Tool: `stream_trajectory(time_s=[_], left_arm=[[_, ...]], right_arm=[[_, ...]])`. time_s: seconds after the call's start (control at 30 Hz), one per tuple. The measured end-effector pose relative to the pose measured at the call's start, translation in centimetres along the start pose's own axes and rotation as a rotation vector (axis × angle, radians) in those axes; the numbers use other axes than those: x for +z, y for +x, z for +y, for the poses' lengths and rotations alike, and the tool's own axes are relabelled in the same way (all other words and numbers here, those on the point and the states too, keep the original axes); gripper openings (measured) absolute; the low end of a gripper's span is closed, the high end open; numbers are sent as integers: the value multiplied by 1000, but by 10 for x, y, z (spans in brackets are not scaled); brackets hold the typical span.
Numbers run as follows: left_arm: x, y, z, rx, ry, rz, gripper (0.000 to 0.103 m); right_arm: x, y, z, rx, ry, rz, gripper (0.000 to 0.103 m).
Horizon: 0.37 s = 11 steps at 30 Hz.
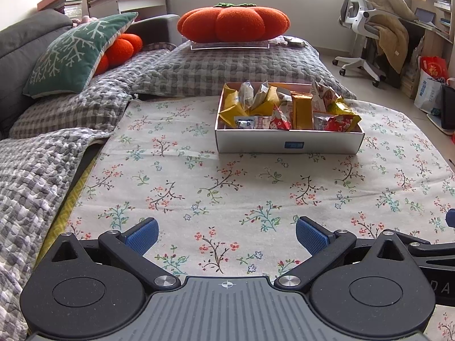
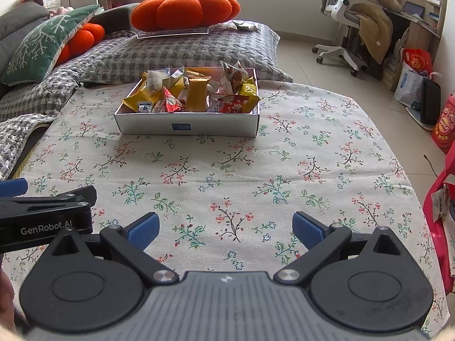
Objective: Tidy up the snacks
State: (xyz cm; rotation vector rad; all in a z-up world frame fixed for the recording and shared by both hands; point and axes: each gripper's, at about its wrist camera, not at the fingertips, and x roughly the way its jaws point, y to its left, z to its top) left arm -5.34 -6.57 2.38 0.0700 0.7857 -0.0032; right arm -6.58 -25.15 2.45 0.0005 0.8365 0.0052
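A: Tool state, both units?
B: Left gripper (image 1: 226, 236): fingers spread wide, nothing between them. Pads (image 1: 142, 234) are blue with a fine cross-hatched texture; linkage is matte black, body ribbed grey. Right gripper (image 2: 226, 230): same build, also spread and empty. Both hover low over the near part of the cloth, side by side.
A: Surface under them?
B: Tablecloth (image 1: 199, 176), beige woven fabric printed with small floral sprigs, lying flat.
A: Task items?
B: Snacks (image 2: 196, 93), crinkled foil and plastic wrappers in yellow, red and silver, heaped in a shallow white cardboard box (image 2: 187, 126). Rectangular, blue label on the front wall. It sits on the far part of the cloth, well apart from both grippers.
A: Beyond it?
B: Grey checked quilted cover (image 1: 233, 62); a plush orange pumpkin-shaped cushion (image 1: 233, 24) on top.
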Motion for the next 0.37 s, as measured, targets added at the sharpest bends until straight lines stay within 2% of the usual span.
stream_trajectory(time_s=[0.37], left_arm=[[-1,3,0,-2,4,17,103]], right_arm=[[-2,-1,0,-2,-8,-7,99]])
